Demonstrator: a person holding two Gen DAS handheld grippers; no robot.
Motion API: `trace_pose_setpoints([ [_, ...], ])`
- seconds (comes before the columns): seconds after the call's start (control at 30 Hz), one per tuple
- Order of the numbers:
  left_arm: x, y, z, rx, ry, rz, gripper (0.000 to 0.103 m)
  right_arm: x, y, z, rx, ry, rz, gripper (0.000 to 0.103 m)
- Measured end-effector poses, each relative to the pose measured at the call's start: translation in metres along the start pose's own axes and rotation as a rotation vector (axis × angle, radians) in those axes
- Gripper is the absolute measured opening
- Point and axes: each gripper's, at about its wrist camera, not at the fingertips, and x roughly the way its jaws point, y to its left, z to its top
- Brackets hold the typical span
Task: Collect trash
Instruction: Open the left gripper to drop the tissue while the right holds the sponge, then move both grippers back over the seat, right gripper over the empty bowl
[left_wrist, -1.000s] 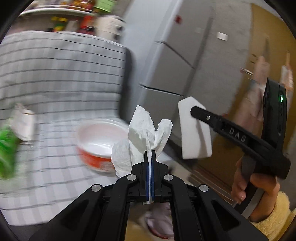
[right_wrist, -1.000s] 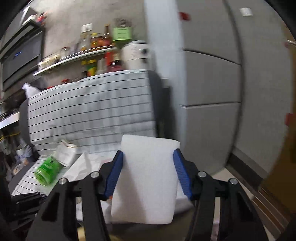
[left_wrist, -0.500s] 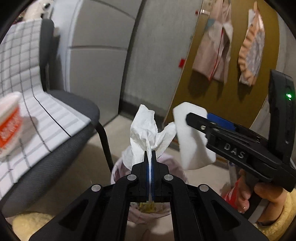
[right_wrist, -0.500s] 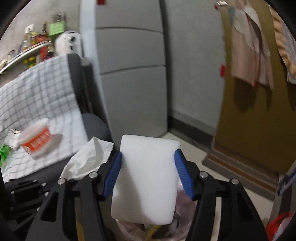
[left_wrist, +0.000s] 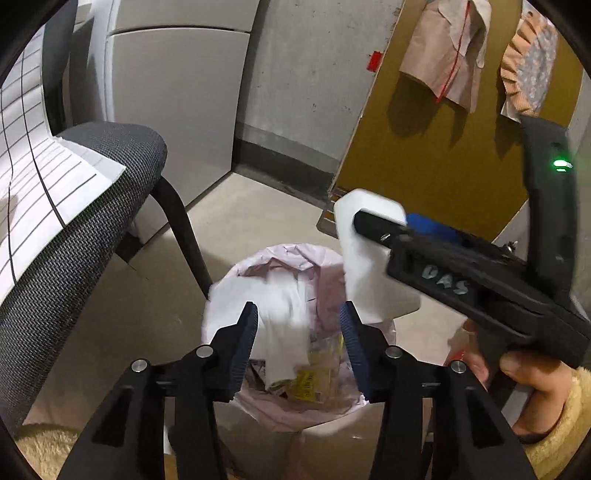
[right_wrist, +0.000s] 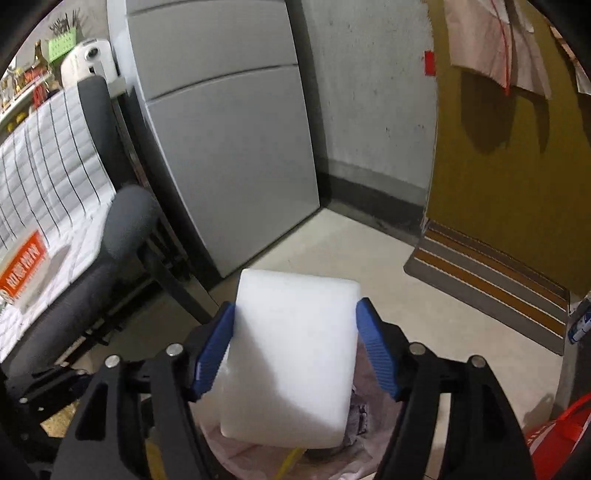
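Left claw (left_wrist: 298, 325): jaws spread and opening, pointed down at the bin (left_wrist: 295, 398). The tissue (left_wrist: 273, 314) hangs loose and blurred between and just beyond the pads (left_wrist: 246, 332), over the bin mouth. No pad presses on it. The bin sits directly below and ahead of this claw and is lined with a pink bag (left_wrist: 321, 266). Scraps and a yellow wrapper (left_wrist: 308, 376) lie inside.

Right claw (right_wrist: 295, 350): jaws opening, with the foam block (right_wrist: 291, 354) between the blue pads (right_wrist: 216, 350). In the right wrist view the left pad lies against the block's edge. At the right pad, contact cannot be told. The block stands tilted, with its lower end over the bin (right_wrist: 354, 435), which lies directly beneath this claw.

In the left wrist view the right claw (left_wrist: 384, 229) sits ahead and to the right of the left claw, above the bin's right rim. The block (left_wrist: 365, 258) points down toward the bag. A hand (left_wrist: 524, 376) in a yellow fleece sleeve (left_wrist: 557, 435) grips the right handle.

Surroundings:
- Left of both claws: a chair (left_wrist: 92, 206) with a grey mesh seat and a checked cloth (left_wrist: 40, 173) over it.
- On the cloth, far left of the right claw: an orange-and-white cup (right_wrist: 26, 273).
- Ahead of the claws: a grey cabinet (right_wrist: 229, 147) and a yellow panel (right_wrist: 509, 177) with cloths (left_wrist: 443, 51) hung on it.
- Ahead and right of the right claw, on the floor: a striped mat (right_wrist: 491, 284).
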Motion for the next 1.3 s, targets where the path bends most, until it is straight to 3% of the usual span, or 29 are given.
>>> trace_pose_setpoints([
  [0.3, -0.042, 0.03, 0.0, -0.083, -0.097, 0.06, 0.048, -0.002, 0.003, -0.002, -0.026, 0.052, -0.072, 0.074],
  [0.53, -0.096, 0.045, -0.007, -0.127, -0.197, 0.133, 0.048, -0.048, 0.017, 0.019, -0.033, -0.06, -0.072, 0.074],
  [0.67, -0.126, 0.054, -0.012, -0.146, -0.237, 0.186, 0.048, -0.073, 0.045, 0.032, -0.057, -0.118, 0.02, 0.074],
  [0.8, -0.166, 0.072, -0.025, -0.198, -0.295, 0.261, 0.048, -0.091, 0.091, 0.042, -0.114, -0.153, 0.174, 0.074],
  [1.0, -0.221, 0.109, -0.048, -0.3, -0.36, 0.382, 0.048, -0.101, 0.169, 0.048, -0.251, -0.153, 0.336, 0.074],
  [1.3, -0.298, 0.194, -0.075, -0.489, -0.429, 0.602, 0.048, -0.099, 0.27, 0.055, -0.393, -0.154, 0.475, 0.074],
])
